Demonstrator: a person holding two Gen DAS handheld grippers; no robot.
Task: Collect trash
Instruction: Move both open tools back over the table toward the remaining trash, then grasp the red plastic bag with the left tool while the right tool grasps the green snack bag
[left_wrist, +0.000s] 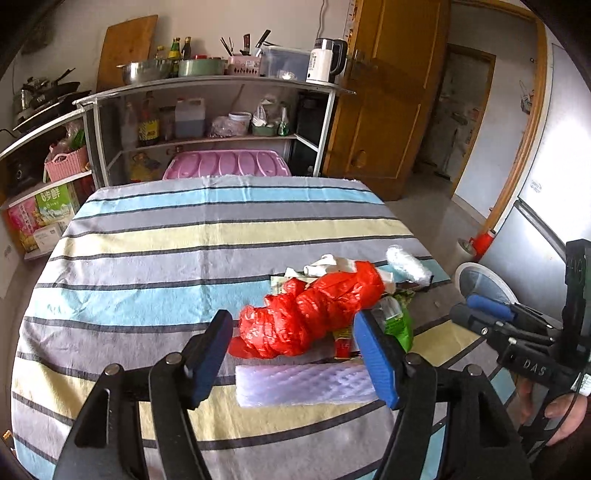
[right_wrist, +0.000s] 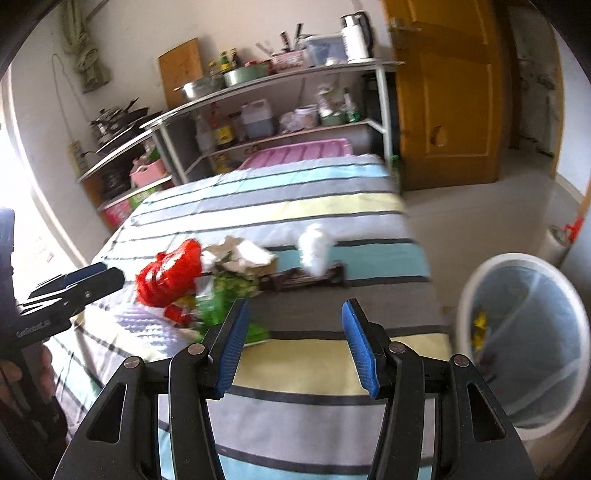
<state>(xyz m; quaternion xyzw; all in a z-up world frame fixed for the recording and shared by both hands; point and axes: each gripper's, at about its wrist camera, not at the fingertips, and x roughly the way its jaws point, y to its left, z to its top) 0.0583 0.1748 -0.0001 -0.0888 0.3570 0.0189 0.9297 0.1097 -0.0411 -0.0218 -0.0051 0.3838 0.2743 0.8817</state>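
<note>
Left gripper wide open, nothing held, hanging low over the near part of the table. Red plastic bag lying crumpled between and just past the blue fingertips, not touched by either as far as visible. Clear bubble-wrap sheet flat on the striped cloth right under the gap. Green wrapper just beside the right fingertip, partly hidden behind it. White crumpled paper and a white wad behind the red bag, near the table's right edge.

Right gripper also wide open and empty, over the near right part of the table. Picture motion-blurred, so small items hard to separate. Trash pile up and left of its fingers: red plastic bag, green wrapper near the left fingertip, white crumpled paper, white wad. Dark flat item under the wad, unidentifiable.

White bin on the floor off the table's right edge, clear liner, something yellow inside. Left gripper visible at the left edge of the right-wrist view, right gripper at the right edge of the left-wrist view.

Shelf rack behind the table with pots, bottles, kettle. Wooden door to the right.
</note>
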